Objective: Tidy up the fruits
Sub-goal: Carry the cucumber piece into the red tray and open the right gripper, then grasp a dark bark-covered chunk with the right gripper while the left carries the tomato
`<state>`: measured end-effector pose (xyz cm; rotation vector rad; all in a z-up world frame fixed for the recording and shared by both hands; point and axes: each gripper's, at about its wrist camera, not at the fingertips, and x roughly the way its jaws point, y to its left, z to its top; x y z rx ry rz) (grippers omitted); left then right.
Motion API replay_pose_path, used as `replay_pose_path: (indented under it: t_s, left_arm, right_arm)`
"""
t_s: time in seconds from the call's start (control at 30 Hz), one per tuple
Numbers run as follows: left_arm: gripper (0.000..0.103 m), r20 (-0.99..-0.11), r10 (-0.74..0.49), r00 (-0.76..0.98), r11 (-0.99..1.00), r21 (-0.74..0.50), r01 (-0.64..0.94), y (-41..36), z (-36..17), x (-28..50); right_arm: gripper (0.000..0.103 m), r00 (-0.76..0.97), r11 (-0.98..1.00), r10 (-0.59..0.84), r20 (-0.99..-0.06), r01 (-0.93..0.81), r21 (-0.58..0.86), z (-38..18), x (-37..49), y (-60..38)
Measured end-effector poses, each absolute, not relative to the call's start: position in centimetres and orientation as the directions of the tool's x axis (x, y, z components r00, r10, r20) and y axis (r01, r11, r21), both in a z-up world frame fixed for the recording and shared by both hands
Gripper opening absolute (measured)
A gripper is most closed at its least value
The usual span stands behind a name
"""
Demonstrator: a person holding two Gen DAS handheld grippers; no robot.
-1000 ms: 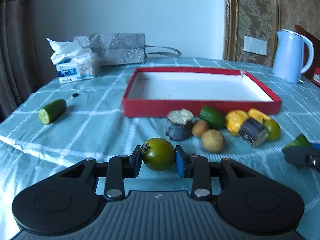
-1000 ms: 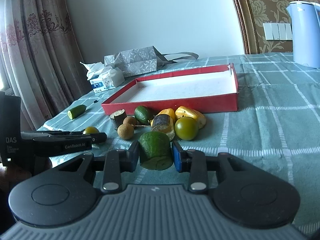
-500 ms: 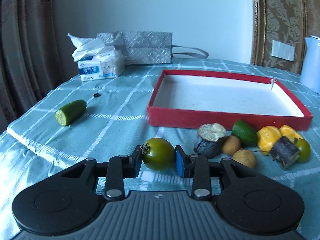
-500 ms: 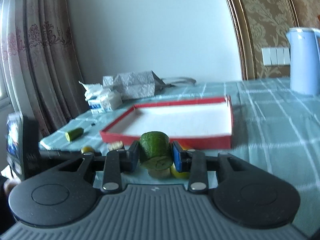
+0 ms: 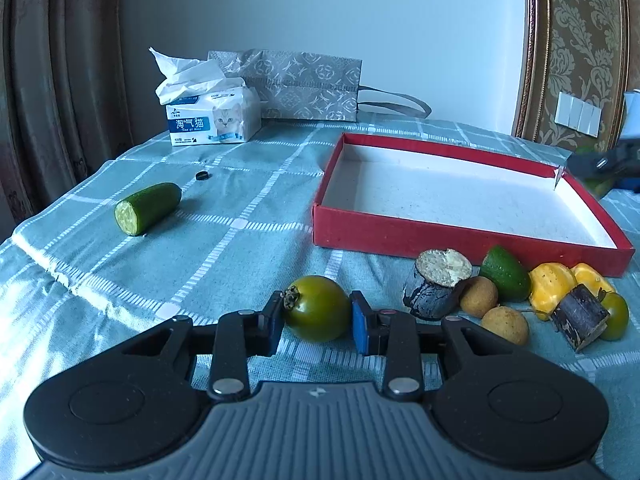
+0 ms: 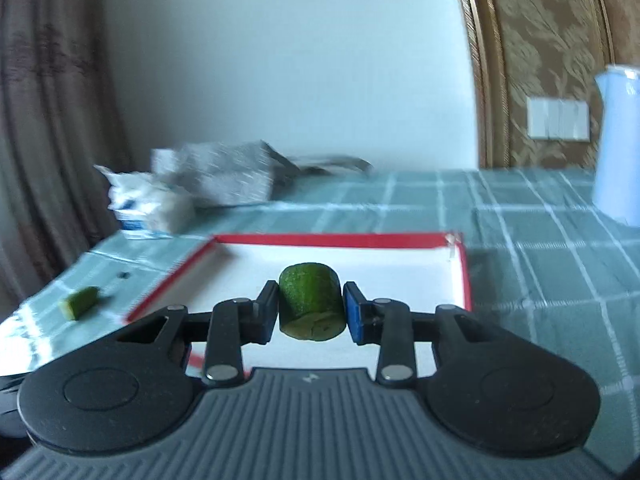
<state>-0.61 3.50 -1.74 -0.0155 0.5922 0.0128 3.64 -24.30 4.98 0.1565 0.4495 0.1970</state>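
My left gripper is shut on a green tomato, low over the checked cloth in front of the red tray. My right gripper is shut on a short cucumber chunk and hangs above the tray's white floor; it shows blurred at the tray's far right corner in the left wrist view. A pile of fruit lies by the tray's near wall: a dark sugarcane stub, a green cucumber end, two brown longans, yellow pieces, another cane piece and a second green tomato.
A cucumber half lies alone at the left, also seen in the right wrist view as cucumber half. A tissue pack and a grey paper bag stand at the back. A pale blue kettle stands far right. A small black ring lies on the cloth.
The right gripper rose from beside the fruit pile and travelled forward with the cucumber chunk until it hangs over the tray. The left gripper, still on the tomato, shifted slightly left of the pile.
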Motion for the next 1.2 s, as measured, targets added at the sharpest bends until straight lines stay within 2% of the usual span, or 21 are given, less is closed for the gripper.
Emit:
replay_pose_path:
  t_s: [0.2, 0.23, 0.27, 0.3, 0.33, 0.43, 0.67, 0.8, 1.03, 1.2]
  left_arm:
    - [0.033, -0.559, -0.001, 0.829, 1.000, -0.021, -0.013, 3.6, -1.8, -0.5]
    - [0.033, -0.559, -0.003, 0.829, 1.000, -0.024, -0.012, 3.6, -1.8, -0.5]
    - [0.033, -0.560, -0.004, 0.829, 1.000, -0.024, -0.012, 3.6, -1.8, -0.5]
    - [0.033, -0.558, -0.002, 0.830, 1.000, -0.022, -0.013, 3.6, -1.8, -0.5]
    - [0.033, -0.558, -0.002, 0.830, 1.000, -0.022, -0.013, 3.6, -1.8, -0.4]
    - [0.033, -0.559, -0.003, 0.829, 1.000, -0.025, -0.013, 3.5, -1.9, -0.4]
    - [0.033, -0.554, 0.008, 0.833, 1.000, -0.018, -0.022, 3.5, -1.9, -0.5]
    - [0.033, -0.552, 0.016, 0.834, 1.000, -0.011, -0.026, 3.4, -1.9, -0.6]
    - [0.033, -0.518, 0.014, 0.855, 1.000, -0.003, -0.018, 3.5, -1.4, -1.3]
    - [0.033, -0.481, 0.011, 0.877, 1.000, 0.007, -0.009, 3.0, 0.4, -0.6]
  right_arm:
    - [0.034, 0.871, 0.978, 0.170, -0.460, -0.093, 0.185, 2.8, 6.7, -24.6]
    - [0.044, 0.871, 0.978, 0.170, -0.461, -0.091, 0.187, 2.6, 6.9, -24.5]
    - [0.072, 0.872, 0.978, 0.168, -0.459, -0.088, 0.190, 2.6, 7.0, -24.5]
    - [0.082, 0.879, 0.980, 0.153, -0.451, -0.076, 0.185, 2.6, 6.9, -24.5]
    - [0.083, 0.893, 0.983, 0.134, -0.430, -0.064, 0.175, 2.9, 6.7, -24.5]
    - [0.077, 0.912, 0.987, 0.140, -0.386, -0.098, 0.126, 4.2, 4.8, -23.9]
    - [0.077, 0.928, 0.977, 0.209, -0.310, -0.209, 0.032, 5.7, -3.5, -22.9]
    - [0.076, 0.922, 0.971, 0.231, -0.312, -0.240, 0.008, 4.9, -7.0, -22.4]
    - [0.049, 0.894, 0.963, 0.235, -0.382, -0.267, -0.031, 2.2, -8.3, -20.5]
    - [0.049, 0.889, 0.965, 0.257, -0.379, -0.256, 0.055, 1.3, -8.6, -21.8]
